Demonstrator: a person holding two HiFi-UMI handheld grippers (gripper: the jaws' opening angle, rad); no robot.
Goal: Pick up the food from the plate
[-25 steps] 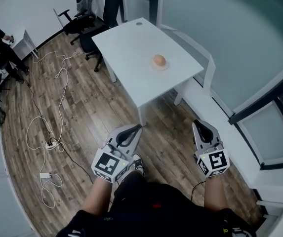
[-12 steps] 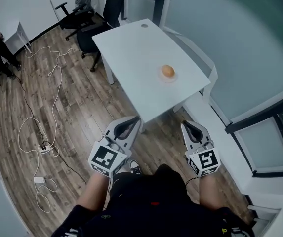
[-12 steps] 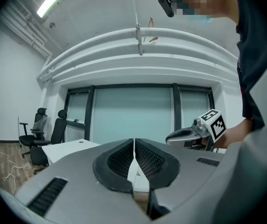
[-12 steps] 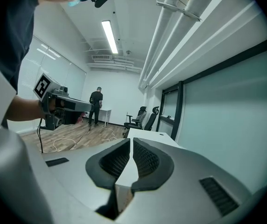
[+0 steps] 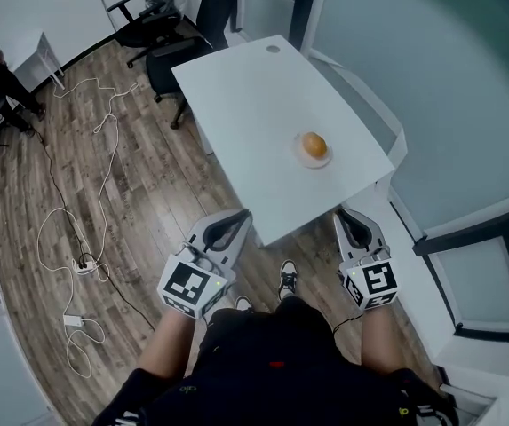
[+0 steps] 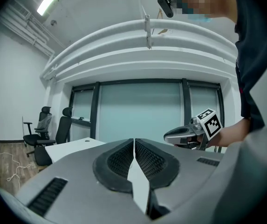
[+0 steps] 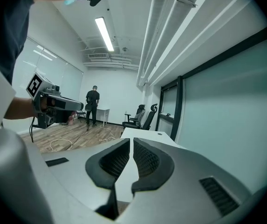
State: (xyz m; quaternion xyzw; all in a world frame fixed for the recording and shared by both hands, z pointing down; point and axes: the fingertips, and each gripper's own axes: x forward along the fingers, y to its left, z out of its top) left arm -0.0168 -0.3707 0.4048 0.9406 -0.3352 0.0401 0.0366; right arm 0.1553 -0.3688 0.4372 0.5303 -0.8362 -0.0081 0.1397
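With the food (image 5: 314, 144) resting on its plate (image 5: 324, 161) near the right edge of the white table (image 5: 245, 105), well ahead of both tools, the left gripper (image 5: 236, 218) and right gripper (image 5: 348, 215) are carried low with their 2 jaw pairs pressed together and empty, as suits an approach.

Table (image 5: 245, 96) nearer, food (image 5: 314, 144) lower in head view, right gripper (image 5: 350, 220) now beside table edge

Head view: high above the white table (image 5: 254, 87), looking steeply down at its near corner. Left gripper view: low, level, just short of the table, facing across it toward the glass wall (image 6: 138, 111). Right gripper view: likewise, facing the chairs (image 7: 140, 115) beyond. Shared by all: the table.
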